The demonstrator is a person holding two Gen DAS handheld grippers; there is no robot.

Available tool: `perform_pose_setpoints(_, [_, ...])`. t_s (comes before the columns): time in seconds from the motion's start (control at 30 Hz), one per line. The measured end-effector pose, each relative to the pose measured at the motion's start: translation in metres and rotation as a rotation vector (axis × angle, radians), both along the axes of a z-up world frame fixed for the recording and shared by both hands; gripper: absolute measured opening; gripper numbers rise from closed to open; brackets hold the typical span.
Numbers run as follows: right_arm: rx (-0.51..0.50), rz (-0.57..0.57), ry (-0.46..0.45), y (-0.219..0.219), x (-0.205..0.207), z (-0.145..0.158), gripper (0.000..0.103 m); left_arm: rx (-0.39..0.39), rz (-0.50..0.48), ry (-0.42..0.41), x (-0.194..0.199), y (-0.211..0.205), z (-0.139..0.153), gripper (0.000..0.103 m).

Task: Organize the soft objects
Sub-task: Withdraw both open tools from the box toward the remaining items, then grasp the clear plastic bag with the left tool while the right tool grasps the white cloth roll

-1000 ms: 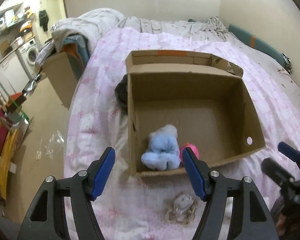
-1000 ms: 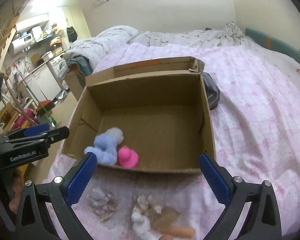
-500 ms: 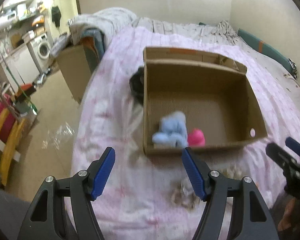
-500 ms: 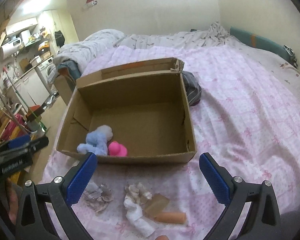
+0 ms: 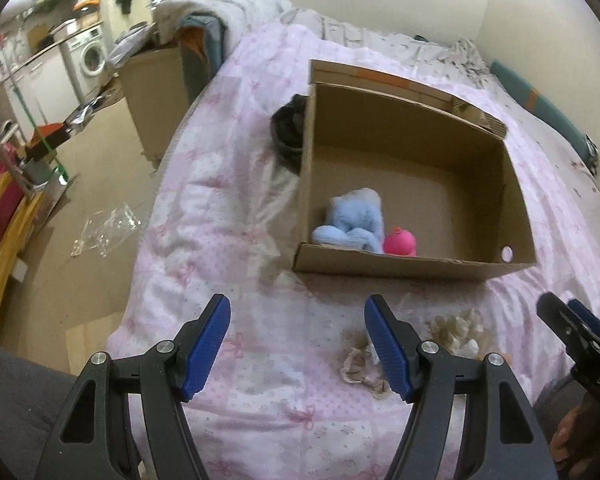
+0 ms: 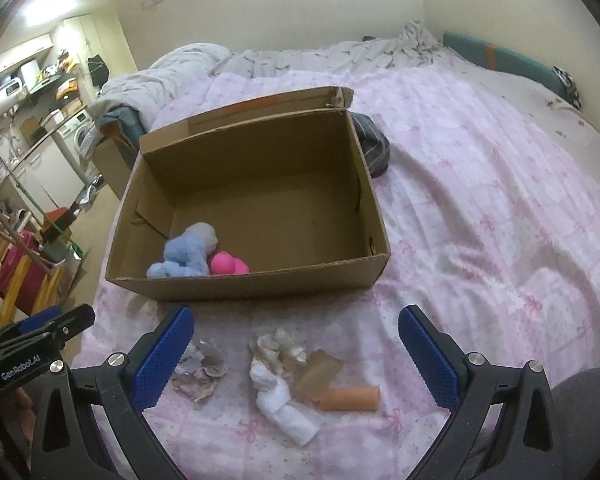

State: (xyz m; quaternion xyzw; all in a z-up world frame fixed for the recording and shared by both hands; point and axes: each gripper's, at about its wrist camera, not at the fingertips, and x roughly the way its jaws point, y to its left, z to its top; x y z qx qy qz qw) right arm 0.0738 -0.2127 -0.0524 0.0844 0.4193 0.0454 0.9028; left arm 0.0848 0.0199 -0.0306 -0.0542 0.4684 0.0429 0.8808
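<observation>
Pink patterned bedding covers the bed [image 6: 480,208] where all the work lies. Nearest, the left tool [image 5: 298,344] and the right tool [image 6: 296,354] both hover above the quilt with jaws spread and nothing between them. Just beyond the right tool's tips sits a loose cluster still to be put away: a crumpled grey cloth [image 6: 200,372] on the left, a white rolled sock [image 6: 280,400] with a beige fluffy scrap [image 6: 278,346] at its far end, a tan pad [image 6: 320,372] and an orange foam roll [image 6: 350,398] on the right. Farther on stands the open cardboard box [image 6: 260,284], already holding a blue plush toy [image 6: 190,254] and a pink squishy toy [image 6: 226,264] in its near left corner; most of its floor is bare. A dark bundle of fabric [image 6: 374,148] lies against the box's far right side.

The step in hand looks like picking the next soft piece from the cluster. To do it well, I would drop one tool straight over a single item, the grey cloth for the left or the foam roll for the right, close on its bulk rather than an edge, lift clear of the box's near wall, and release over the bare floor.
</observation>
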Motion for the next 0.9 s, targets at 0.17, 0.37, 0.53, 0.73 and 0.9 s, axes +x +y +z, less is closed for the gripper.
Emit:
perform_pose_setpoints(0.17, [0.026, -0.022, 0.018, -0.011, 0.001, -0.005, 0.103, -0.021, 0.044, 0.055, 0.005, 0.011, -0.010, 0.067])
perform_pose_setpoints(0.37, [0.067, -0.035, 0.040, -0.019, 0.004, -0.010, 0.103, -0.089, 0.016, 0.130, 0.016, 0.007, -0.028, 0.067])
perform_pose_setpoints(0.53, [0.128, -0.049, 0.061, -0.027, 0.008, -0.017, 0.103, -0.103, -0.101, 0.192, 0.027, -0.026, -0.049, 0.067])
perform_pose_setpoints(0.73, [0.144, -0.058, 0.096, -0.028, 0.011, -0.024, 0.103, -0.005, -0.247, 0.240, 0.036, -0.072, -0.075, 0.067])
perform_pose_setpoints(0.9, [0.138, -0.066, 0.110, -0.030, 0.012, -0.027, 0.103, 0.021, -0.275, 0.229, 0.042, -0.082, -0.085, 0.049])
